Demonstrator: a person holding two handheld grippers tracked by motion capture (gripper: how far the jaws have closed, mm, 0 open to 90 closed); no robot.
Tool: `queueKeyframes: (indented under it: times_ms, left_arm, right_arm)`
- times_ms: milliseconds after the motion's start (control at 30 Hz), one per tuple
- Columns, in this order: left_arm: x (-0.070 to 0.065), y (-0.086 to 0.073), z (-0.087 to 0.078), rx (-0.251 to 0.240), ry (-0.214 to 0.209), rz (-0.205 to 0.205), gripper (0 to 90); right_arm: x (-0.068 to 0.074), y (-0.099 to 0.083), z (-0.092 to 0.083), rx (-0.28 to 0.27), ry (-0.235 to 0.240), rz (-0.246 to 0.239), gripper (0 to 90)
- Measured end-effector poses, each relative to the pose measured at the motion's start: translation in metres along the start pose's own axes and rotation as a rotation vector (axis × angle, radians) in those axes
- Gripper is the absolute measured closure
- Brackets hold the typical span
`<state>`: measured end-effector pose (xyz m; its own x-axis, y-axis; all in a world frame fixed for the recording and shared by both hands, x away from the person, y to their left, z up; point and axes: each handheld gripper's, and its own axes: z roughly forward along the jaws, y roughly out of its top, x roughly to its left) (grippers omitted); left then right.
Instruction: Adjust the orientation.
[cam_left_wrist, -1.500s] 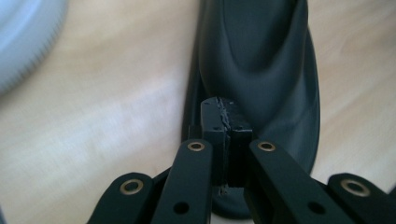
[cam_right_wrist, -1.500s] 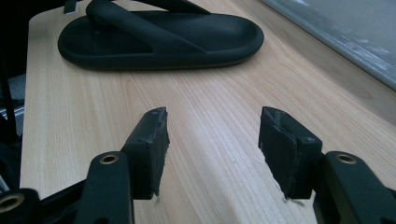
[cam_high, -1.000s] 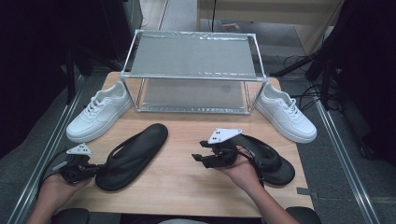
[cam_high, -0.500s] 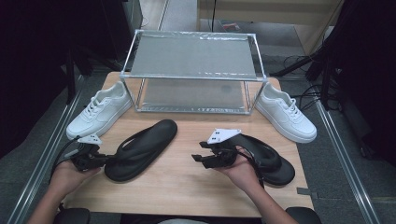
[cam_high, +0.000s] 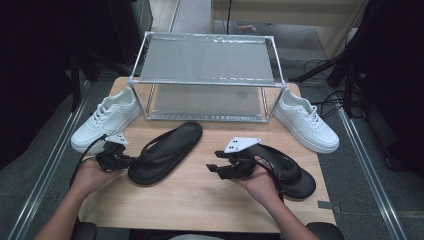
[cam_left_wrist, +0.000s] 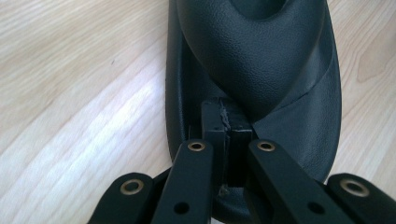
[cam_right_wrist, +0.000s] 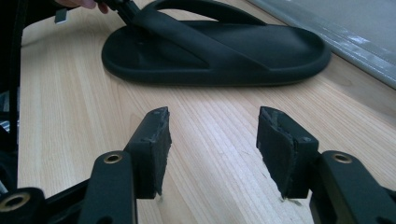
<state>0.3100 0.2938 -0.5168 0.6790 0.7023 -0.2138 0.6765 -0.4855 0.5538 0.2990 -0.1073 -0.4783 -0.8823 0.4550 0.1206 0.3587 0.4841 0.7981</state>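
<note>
- left gripper (cam_high: 131, 160) clamped on the strap of the left black sandal (cam_high: 166, 152), near its rear end; in the left gripper view the jaws are pressed together with the strap (cam_left_wrist: 261, 56) pinched between the pads, sole lying on the wood.
- right gripper (cam_high: 212, 167) jaws apart, nothing between them; pads (cam_right_wrist: 156, 140) hover just over bare wood, pointing toward the left sandal (cam_right_wrist: 215, 51). Its jaws have just been closing slightly, no object between them.
- table (cam_high: 200, 200): light wood top, person's forearms come in from the bottom edge.
- rack (cam_high: 207, 75): metal-framed two-level shelf at the far middle of the table, grey mesh-like shelves, both levels bare.
- left black sandal: on the table front-left of centre, lying diagonally, toe aimed toward the rack's front edge, heel end at the left gripper.
- right black sandal (cam_high: 292, 170): front-right on the table, partly under the right hand (cam_high: 260, 182), apart from the left sandal.
- left white sneaker (cam_high: 105, 122): left side of the table, beside the rack's left leg, just behind the left gripper.
- right white sneaker (cam_high: 305, 122): right side of the table beside the rack's right leg, toe pointing toward the table's right front.
- left hand (cam_high: 90, 175): wrapped round the gripper body at the table's left front edge.
- grey three-cornered plate (cam_high: 241, 144): on top of the right gripper.
</note>
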Motion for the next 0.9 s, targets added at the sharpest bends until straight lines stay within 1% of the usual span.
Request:
queueKeyframes:
  times_ms: [67, 100, 133, 200, 233, 300, 367, 433, 467, 500, 633, 733, 767, 833, 900]
  left_arm:
    - [-0.001, 0.003, 0.002, 0.003, 0.002, 0.003, 90.0]
    - [-0.002, 0.003, 0.001, 0.003, 0.010, 0.006, 90.0]
    - [-0.003, 0.002, 0.001, -0.003, 0.021, 0.007, 90.0]
    - [-0.006, 0.000, -0.001, 0.000, 0.037, 0.007, 90.0]
    - [-0.006, -0.001, -0.004, -0.005, 0.043, -0.002, 90.0]
    - [-0.006, -0.003, -0.010, -0.020, 0.042, -0.024, 90.0]
    - [-0.007, -0.005, -0.018, -0.060, 0.033, -0.054, 90.0]
    - [-0.009, -0.006, -0.023, -0.083, 0.039, -0.073, 90.0]
    - [-0.010, -0.006, -0.025, -0.087, 0.040, -0.077, 90.0]
    - [-0.013, -0.006, -0.026, -0.092, 0.041, -0.073, 90.0]
    - [-0.024, -0.004, -0.026, -0.098, 0.030, -0.055, 89.9]
    - [-0.030, -0.002, -0.024, -0.102, 0.030, -0.049, 89.7]
    - [-0.032, -0.002, -0.023, -0.111, 0.026, -0.053, 89.7]
    - [-0.034, -0.001, -0.022, -0.113, 0.017, -0.053, 89.7]
    - [-0.036, -0.001, -0.018, -0.107, 0.016, -0.041, 89.1]
  right_arm:
    - [0.000, 0.000, 0.001, -0.007, -0.003, -0.001, 45.5]
    - [-0.001, 0.001, 0.001, -0.007, -0.002, 0.005, 45.5]
    - [-0.002, 0.001, 0.002, -0.016, -0.002, 0.005, 45.8]
    - [-0.005, 0.003, 0.006, -0.034, -0.004, 0.020, 46.8]
    - [-0.006, 0.003, 0.008, -0.036, -0.006, 0.030, 47.9]
    - [-0.011, 0.005, 0.014, -0.043, -0.014, 0.034, 51.8]
    - [-0.017, 0.008, 0.021, -0.040, -0.019, 0.036, 54.7]
    - [-0.021, 0.011, 0.025, -0.037, -0.021, 0.036, 59.7]
    - [-0.022, 0.013, 0.027, -0.037, -0.025, 0.036, 61.9]
    - [-0.024, 0.014, 0.029, -0.037, -0.029, 0.037, 66.4]
    - [-0.028, 0.020, 0.035, -0.035, -0.024, 0.048, 74.3]
    - [-0.031, 0.023, 0.041, -0.033, -0.030, 0.056, 81.6]
    - [-0.032, 0.023, 0.042, -0.029, -0.031, 0.057, 84.0]
    - [-0.035, 0.025, 0.049, -0.017, -0.027, 0.065, 86.5]
    - [-0.036, 0.026, 0.055, -0.009, -0.029, 0.067, 86.4]
